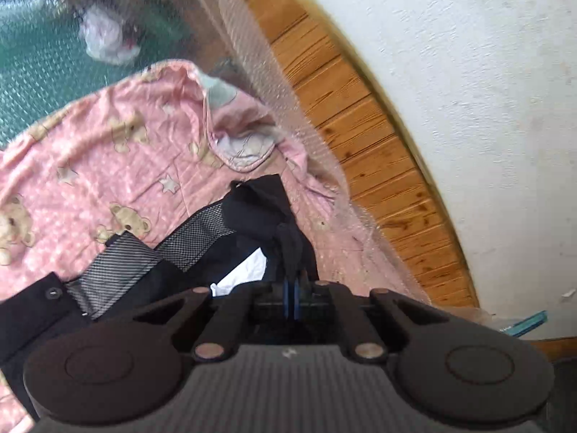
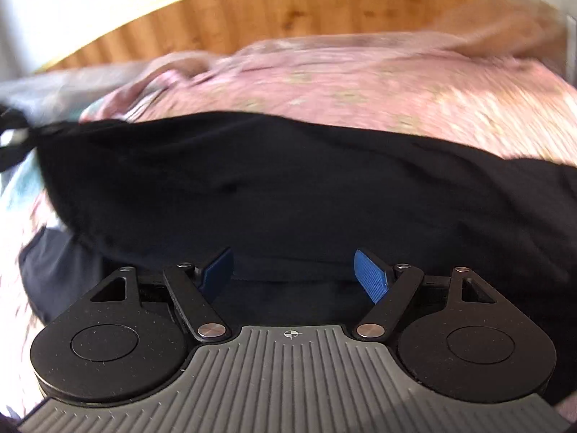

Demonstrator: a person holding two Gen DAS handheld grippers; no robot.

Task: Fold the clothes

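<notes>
Black garment (image 2: 288,187) lies spread across the bed on a pink bear-print quilt (image 1: 108,166), in front of the wooden headboard (image 2: 230,18) in the right wrist view. Left tongs (image 1: 293,288) are pressed together on a bunched fold of that black garment (image 1: 267,209), their blue pads almost touching with dark cloth gathered between them. Beside the pinched fold, on the side away from the headboard, a grey mesh lining (image 1: 194,234) and a patch of white cloth (image 1: 245,270) show inside the garment, and a snap button (image 1: 53,292) sits on a black flap near the frame's lower left. Headboard planks (image 1: 346,108) run along the quilt's far edge, with a sheer net (image 1: 259,57) hanging between them and a white wall (image 1: 468,90) behind.

Right tongs (image 2: 294,274) are spread wide, blue pads (image 2: 371,274) well apart, hovering low over the near edge of the garment with nothing between them. Whether the pads touch the cloth cannot be told. The right wrist view is blurred.
</notes>
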